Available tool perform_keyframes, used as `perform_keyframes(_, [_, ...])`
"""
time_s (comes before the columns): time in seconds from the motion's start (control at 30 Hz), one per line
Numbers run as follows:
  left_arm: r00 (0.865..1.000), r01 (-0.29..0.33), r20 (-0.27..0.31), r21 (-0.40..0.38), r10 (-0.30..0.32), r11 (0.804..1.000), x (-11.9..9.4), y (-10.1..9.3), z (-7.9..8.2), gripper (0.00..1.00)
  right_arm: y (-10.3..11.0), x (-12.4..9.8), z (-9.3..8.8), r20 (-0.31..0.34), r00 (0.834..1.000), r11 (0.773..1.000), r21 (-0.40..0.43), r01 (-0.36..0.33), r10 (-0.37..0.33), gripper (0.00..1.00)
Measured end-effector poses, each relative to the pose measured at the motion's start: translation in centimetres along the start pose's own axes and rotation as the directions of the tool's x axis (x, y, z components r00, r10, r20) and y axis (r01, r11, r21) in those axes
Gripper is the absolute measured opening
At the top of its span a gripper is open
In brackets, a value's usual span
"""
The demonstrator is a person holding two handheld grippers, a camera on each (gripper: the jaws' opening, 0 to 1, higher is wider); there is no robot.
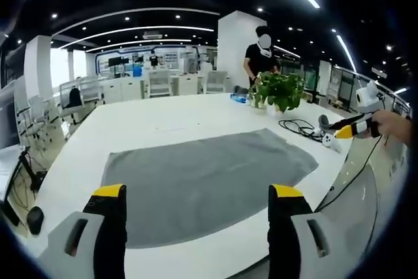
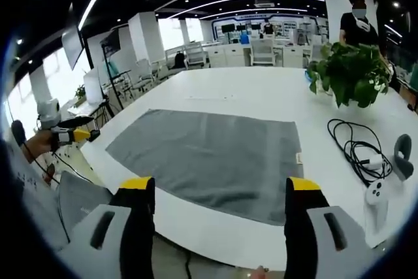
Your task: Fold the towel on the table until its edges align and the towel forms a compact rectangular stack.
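Your grey towel (image 1: 202, 184) lies spread flat in a single layer on the white tabletop (image 1: 163, 122), filling the lower middle of the left gripper view and the centre of the right gripper view (image 2: 209, 158). No fold has been made yet, so the whole job is ahead of you.

Your left tool (image 1: 196, 195) stands released, its yellow-tipped jaws wide apart and grasping nothing, lined up over the towel's near edge at the bottom of the frame. Your right tool (image 2: 221, 186) is likewise released and empty, jaws parted at the bottom of its frame, facing the towel's other side. You seem to be holding one tool at each end so that both can pinch corners together and carry one edge across to meet the opposite one.

Mind what sits beyond the towel: a potted plant (image 2: 349, 70) in the upper right of the right gripper view, and below it a looped black cable (image 2: 356, 145) and a white controller (image 2: 375, 191). They lie near the towel's edge, so a wide sweep could drag them.
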State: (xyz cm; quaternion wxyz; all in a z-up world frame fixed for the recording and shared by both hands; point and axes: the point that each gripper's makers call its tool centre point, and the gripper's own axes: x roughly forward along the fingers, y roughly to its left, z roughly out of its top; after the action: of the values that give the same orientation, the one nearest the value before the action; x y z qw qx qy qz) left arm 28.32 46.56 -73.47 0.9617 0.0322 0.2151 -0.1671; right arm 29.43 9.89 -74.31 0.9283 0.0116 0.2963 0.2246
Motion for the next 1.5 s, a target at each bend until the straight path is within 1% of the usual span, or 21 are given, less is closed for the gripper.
perform_keyframes(0.17, [1.0,0.008,-0.006,0.006,-0.008,1.0,0.1,-0.2,-0.1,0.92,0.1,0.1,-0.1,-0.002,1.0,1.0,0.002,-0.002,0.002,0.82])
perform_keyframes(0.37, [1.0,0.013,0.0,0.002,-0.013,1.0,0.2,-0.4,-0.1,0.91,0.6,0.3,-0.2,-0.004,1.0,1.0,0.001,-0.013,0.013,0.82])
perform_keyframes(0.6, [1.0,0.023,-0.001,0.004,-0.023,1.0,0.3,-1.0,0.0,0.91,0.6,0.3,-0.4,0.0,1.0,1.0,0.015,-0.015,0.015,0.82])
perform_keyframes(0.77, [0.999,0.038,-0.009,0.003,-0.038,0.999,0.6,-1.4,-0.2,0.91,0.9,0.4,-0.2,0.008,0.999,0.999,0.017,-0.033,0.033,0.82])
perform_keyframes(0.97, [0.999,0.048,-0.002,0.008,-0.048,0.999,0.8,-1.8,0.1,0.91,0.4,0.2,0.1,0.012,1.0,1.0,0.0,-0.02,0.02,0.81])
perform_keyframes(1.13, [0.998,0.06,-0.022,0.01,-0.059,0.998,1.1,-2.0,-0.5,0.91,-0.1,0.0,0.2,0.027,1.0,1.0,0.015,-0.008,0.007,0.8])
perform_keyframes(1.27, [0.997,0.078,-0.017,0.02,-0.078,0.997,1.3,-2.8,-0.2,0.91,-0.4,-0.1,0.3,0.032,0.999,1.0,0.011,-0.001,0.001,0.8])
perform_keyframes(1.3, [0.995,0.095,-0.017,0.024,-0.094,0.995,1.6,-3.1,-0.1,0.9,-0.6,-0.2,0.3,0.032,0.999,1.0,0.012,0.003,-0.003,0.8])
perform_keyframes(1.4, [0.993,0.112,-0.026,0.022,-0.111,0.993,2.1,-3.6,-0.2,0.89,-1.1,-0.4,0.5,0.033,0.999,1.0,0.01,0.008,-0.009,0.79])
perform_keyframes(1.5, [0.991,0.132,-0.017,0.027,-0.132,0.991,2.5,-4.4,0.4,0.89,-1.6,-0.6,0.8,0.038,0.999,1.0,0.0,0.011,-0.011,0.79])
